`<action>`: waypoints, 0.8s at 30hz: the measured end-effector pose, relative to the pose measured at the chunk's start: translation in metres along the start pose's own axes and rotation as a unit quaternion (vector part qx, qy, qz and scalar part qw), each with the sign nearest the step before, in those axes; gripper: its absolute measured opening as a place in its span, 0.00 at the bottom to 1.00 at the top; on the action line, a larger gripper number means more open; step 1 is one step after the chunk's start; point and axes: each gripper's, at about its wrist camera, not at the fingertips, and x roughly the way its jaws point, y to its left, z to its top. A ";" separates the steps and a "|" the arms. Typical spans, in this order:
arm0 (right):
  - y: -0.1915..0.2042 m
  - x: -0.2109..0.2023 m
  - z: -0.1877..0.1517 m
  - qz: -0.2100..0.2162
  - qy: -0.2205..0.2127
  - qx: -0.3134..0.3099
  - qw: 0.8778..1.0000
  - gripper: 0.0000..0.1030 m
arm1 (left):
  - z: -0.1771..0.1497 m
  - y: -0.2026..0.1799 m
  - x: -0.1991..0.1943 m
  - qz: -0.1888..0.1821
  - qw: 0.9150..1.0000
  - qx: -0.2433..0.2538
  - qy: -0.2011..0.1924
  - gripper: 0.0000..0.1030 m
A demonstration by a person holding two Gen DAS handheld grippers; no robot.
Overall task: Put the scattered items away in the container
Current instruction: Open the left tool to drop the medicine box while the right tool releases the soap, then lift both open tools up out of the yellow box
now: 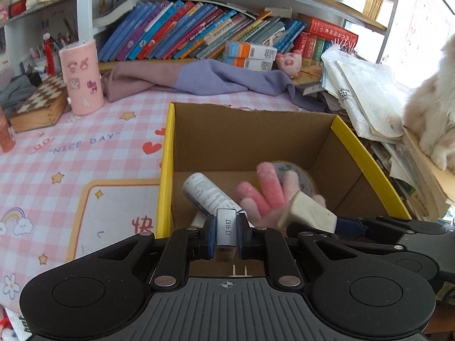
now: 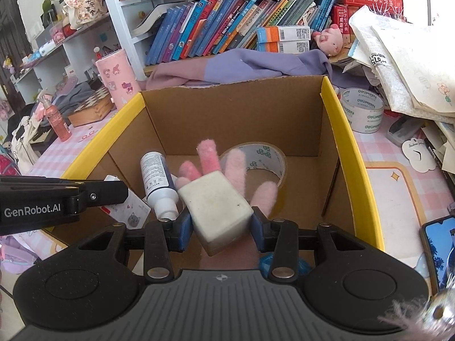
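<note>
Open brown cardboard box with yellow outer faces (image 2: 338,119), standing on the pink checked tabletop (image 1: 85,147); on its floor, a white cylindrical bottle with printed label (image 2: 155,170) lying on its side, a roll of clear packing tape (image 2: 264,156) lying flat, a fluffy pink glove with spread fingers (image 2: 210,156) resting partly over the tape roll, and a small white card box with a grey cat drawing (image 2: 130,213) at the near left corner.

Left hand-held gripper (image 1: 226,231) over the box's near edge, blue pads closed tight on a small narrow silver-grey staple box with Chinese lettering (image 1: 226,224), held upright between them.

Right hand-held gripper (image 2: 220,227) above the box's near side, angled down, gripping a cream-white rectangular block, sponge-like and slightly soiled (image 2: 219,210); block tilted, both blue pads against its sides; pink glove directly beyond and below it.

Outside the box, to its right on the tabletop: a wide roll of white printed tape (image 2: 362,110), a dark phone with lit screen (image 2: 438,244); behind: a crumpled purple and mauve cloth (image 1: 199,79), a pink cylindrical container with cartoon stickers (image 1: 82,76), a wooden chequered board box (image 1: 42,102), a row of leaning books on a shelf (image 1: 184,31); at far right in the left wrist view, a pale furry animal (image 1: 435,113) on a stack of papers.
</note>
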 end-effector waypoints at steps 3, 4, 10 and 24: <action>0.001 0.002 0.000 -0.001 -0.001 0.000 1.000 0.41 | 0.001 -0.001 -0.002 0.011 1.000 0.003 -0.019 0.17; 0.000 0.002 0.001 0.001 -0.002 0.000 1.000 0.41 | 0.002 0.000 -0.003 0.012 1.000 0.003 -0.024 0.19; -0.001 -0.001 0.005 0.004 -0.023 0.011 1.000 0.48 | 0.005 0.001 -0.010 0.029 0.998 -0.006 -0.054 0.48; 0.000 -0.017 0.002 0.004 -0.081 -0.015 0.997 0.55 | 0.003 0.001 -0.029 0.057 0.989 -0.035 -0.134 0.64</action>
